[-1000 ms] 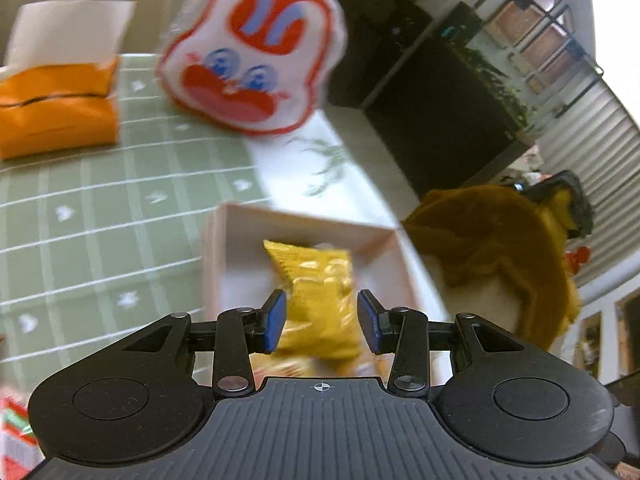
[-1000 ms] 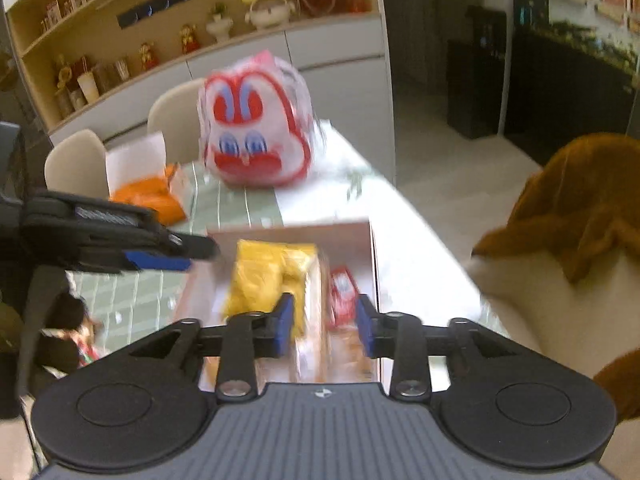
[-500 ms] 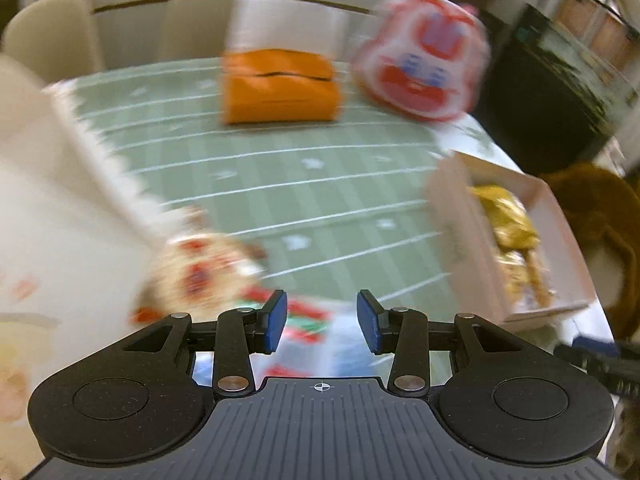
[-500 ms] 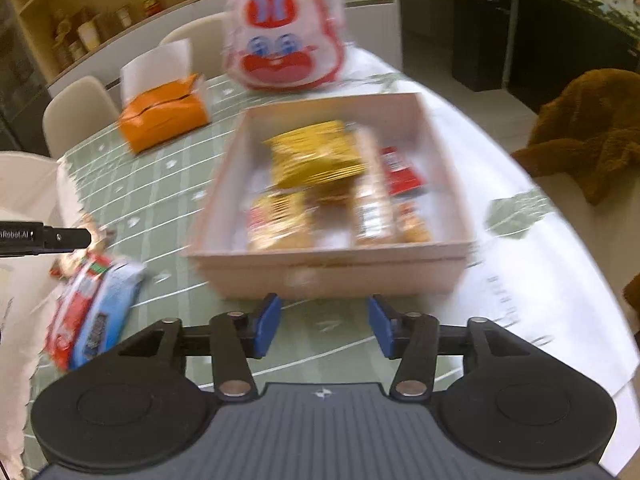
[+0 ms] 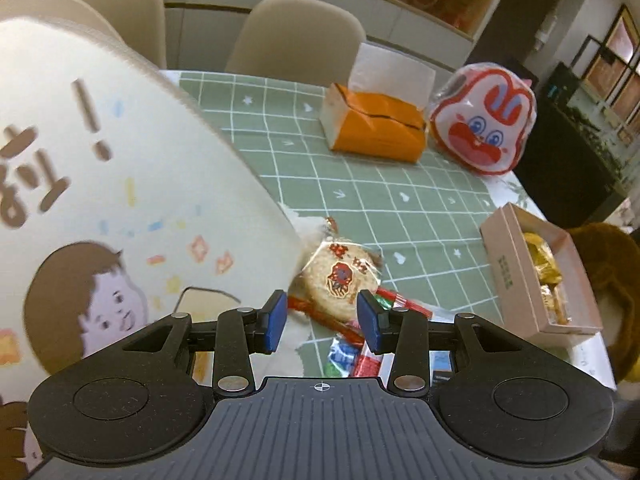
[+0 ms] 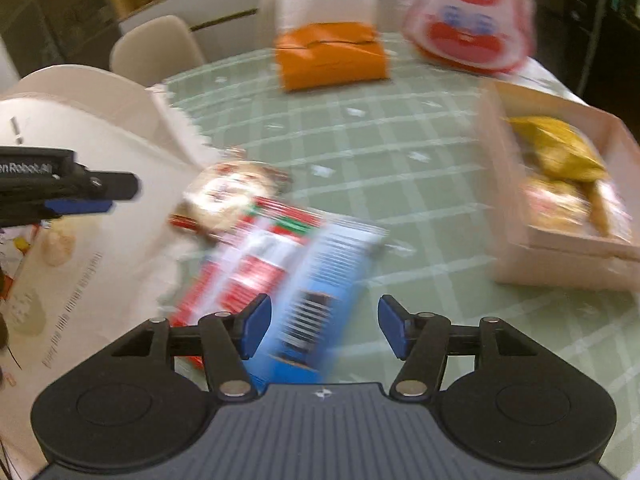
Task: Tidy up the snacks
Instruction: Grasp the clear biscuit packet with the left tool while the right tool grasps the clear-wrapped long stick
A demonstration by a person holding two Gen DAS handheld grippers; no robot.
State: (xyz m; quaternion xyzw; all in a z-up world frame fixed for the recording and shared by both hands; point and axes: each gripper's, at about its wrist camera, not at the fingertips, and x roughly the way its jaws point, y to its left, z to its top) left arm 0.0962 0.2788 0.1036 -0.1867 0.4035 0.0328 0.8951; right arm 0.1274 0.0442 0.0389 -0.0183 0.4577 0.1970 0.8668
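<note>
You are swinging both empty tongs from the snack box point(image 6: 560, 256) back to the loose packets: right gripper point(image 6: 324, 330) is opening over the blue packet point(image 6: 320, 280), left gripper point(image 5: 322, 320) is hanging parted near the rice cracker point(image 5: 340, 276).

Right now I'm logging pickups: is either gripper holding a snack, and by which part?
Nothing is held. The left gripper is open above the round cracker; the right gripper is opening over the blue packet, not gripping it.
</note>
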